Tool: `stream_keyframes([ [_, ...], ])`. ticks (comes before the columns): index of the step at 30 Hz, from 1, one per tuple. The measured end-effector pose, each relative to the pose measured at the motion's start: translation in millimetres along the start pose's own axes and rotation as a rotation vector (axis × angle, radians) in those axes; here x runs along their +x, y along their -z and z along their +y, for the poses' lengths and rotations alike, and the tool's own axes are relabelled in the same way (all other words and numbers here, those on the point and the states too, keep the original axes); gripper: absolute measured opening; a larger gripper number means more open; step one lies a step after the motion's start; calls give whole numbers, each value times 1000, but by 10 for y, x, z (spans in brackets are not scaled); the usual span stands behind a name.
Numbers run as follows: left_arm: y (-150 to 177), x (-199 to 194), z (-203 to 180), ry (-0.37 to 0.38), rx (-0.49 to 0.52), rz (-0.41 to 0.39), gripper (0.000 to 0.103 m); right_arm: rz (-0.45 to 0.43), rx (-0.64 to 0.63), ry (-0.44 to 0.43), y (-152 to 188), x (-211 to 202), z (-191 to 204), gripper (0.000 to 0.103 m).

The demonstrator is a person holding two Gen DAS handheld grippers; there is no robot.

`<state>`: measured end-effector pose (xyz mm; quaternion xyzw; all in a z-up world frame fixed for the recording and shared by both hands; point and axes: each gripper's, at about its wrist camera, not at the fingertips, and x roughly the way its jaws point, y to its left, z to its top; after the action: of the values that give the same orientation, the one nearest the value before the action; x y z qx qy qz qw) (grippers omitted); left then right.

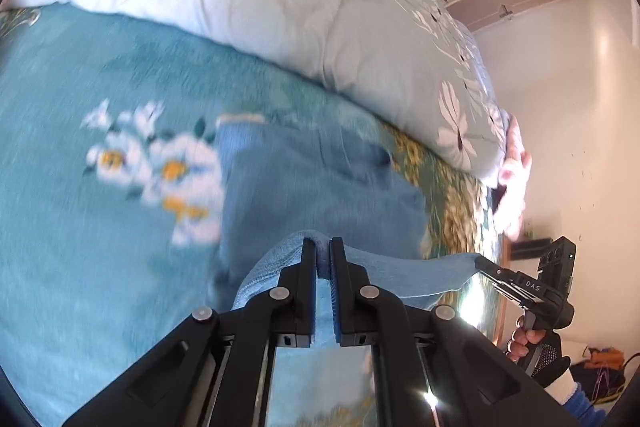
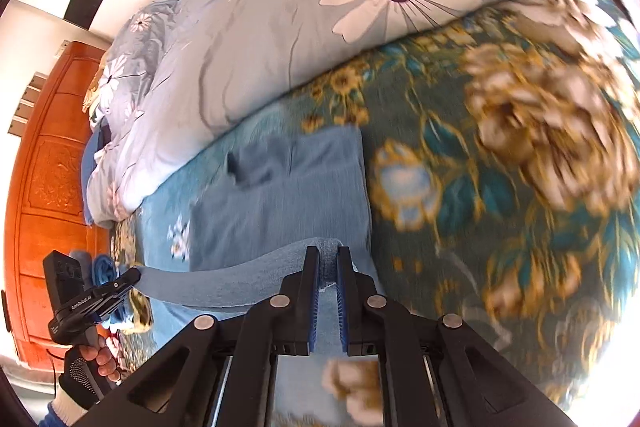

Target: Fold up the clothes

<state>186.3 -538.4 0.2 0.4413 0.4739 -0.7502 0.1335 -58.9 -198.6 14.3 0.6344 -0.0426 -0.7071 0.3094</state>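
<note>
**Near hem lifted, fold about to go over**

We have the blue garment (image 1: 320, 187) lying on the teal blanket (image 1: 100, 247), with the pale duvet (image 1: 280, 7) bunched along the far side of the bed. The garment's far part lies flat on the blanket; its near edge is raised off the bed and stretched between our two tools.

The left gripper (image 1: 323, 251) is clenched on one corner of that raised edge, cloth showing between its fingers. The right gripper (image 2: 328, 259) is clenched on the other corner, at the garment's right side, where the blanket turns to gold flowers. Each wrist view also shows the other gripper out at the end of the taut hem, so the edge runs straight from one to the other.

We judge this to be the middle of a fold: the near hem has been picked up and is ready to be carried over the rest. The garment is blurred in both views, so we can only guess that it is a top or shorts with a darker patch near its far edge.

The next move calls for both grippers to travel together toward the far side, keeping the hem taut and level, then lowering it so the near edge meets the far edge squarely. If one side leads, the fold will skew. Both should let go only once the cloth is down.
</note>
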Motion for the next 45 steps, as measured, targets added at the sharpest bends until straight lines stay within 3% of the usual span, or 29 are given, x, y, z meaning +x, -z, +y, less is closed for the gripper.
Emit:
stream_keyframes([
  [9,-613,563,200,-60,-46,21,6,46,-9,9,-808,657,-17,8],
  [14,-688,794,319,-83,-69,45,6,85,-22,31,-931,951,-59,9],
  [20,-698,788,374,-53,-119,29,9,85,-25,42,-958,1040,-110,12],
  [23,-717,693,358,-36,-134,2,18,69,-12,37,-1010,978,-113,14],
  [25,-717,604,318,-40,-126,-20,37,55,-12,40,-1052,907,-96,21],
  [27,-717,515,278,-44,-118,-42,47,29,-24,39,-1085,806,-65,22],
  [30,-717,381,218,-51,-105,-76,50,-9,-37,40,-1072,640,-50,29],
  [34,-557,446,130,-128,-18,-34,56,-3,-14,36,-847,561,-134,33],
  [38,-415,689,3,-270,157,48,56,56,24,29,-490,642,-288,34],
  [45,-445,1054,-103,-448,338,105,56,91,59,15,-205,734,-442,34],
])
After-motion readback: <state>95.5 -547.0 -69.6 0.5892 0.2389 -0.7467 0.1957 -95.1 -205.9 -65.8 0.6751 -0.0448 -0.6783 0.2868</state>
